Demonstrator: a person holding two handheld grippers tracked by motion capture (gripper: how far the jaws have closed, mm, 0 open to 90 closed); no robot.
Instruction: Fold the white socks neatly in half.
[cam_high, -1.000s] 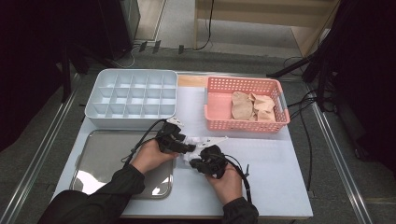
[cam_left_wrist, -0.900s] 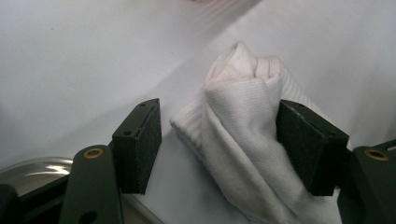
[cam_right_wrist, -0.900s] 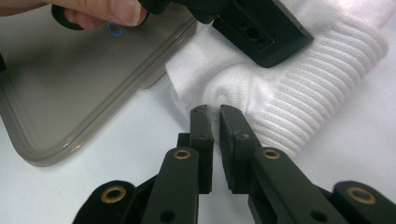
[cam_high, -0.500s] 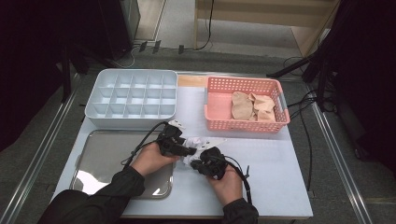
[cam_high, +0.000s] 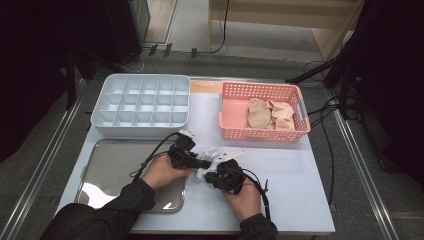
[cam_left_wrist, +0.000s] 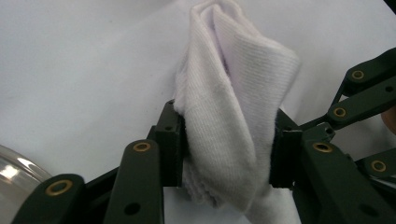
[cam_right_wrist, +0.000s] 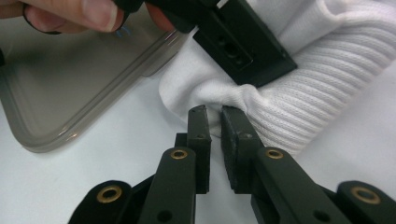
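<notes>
A white ribbed sock (cam_high: 206, 154) is bunched on the white table between my two grippers. In the left gripper view the sock (cam_left_wrist: 233, 93) stands up as a folded bundle, and my left gripper (cam_left_wrist: 229, 149) is shut across its middle. My right gripper (cam_right_wrist: 215, 114) has its jaws almost together, pinching a small fold at the sock's (cam_right_wrist: 327, 60) lower edge, just under the other gripper's jaw. In the high view the left gripper (cam_high: 200, 164) and the right gripper (cam_high: 210, 176) meet near the table's front centre.
A metal tray (cam_high: 107, 172) lies at the front left, under the left hand. A white compartment box (cam_high: 141, 102) stands at the back left. A pink basket (cam_high: 263, 134) at the back right holds beige socks (cam_high: 270, 114). Cables trail from both grippers.
The right gripper has edged a little to the left, closer to the left gripper and the sock. The left gripper keeps its hold and has barely moved.
</notes>
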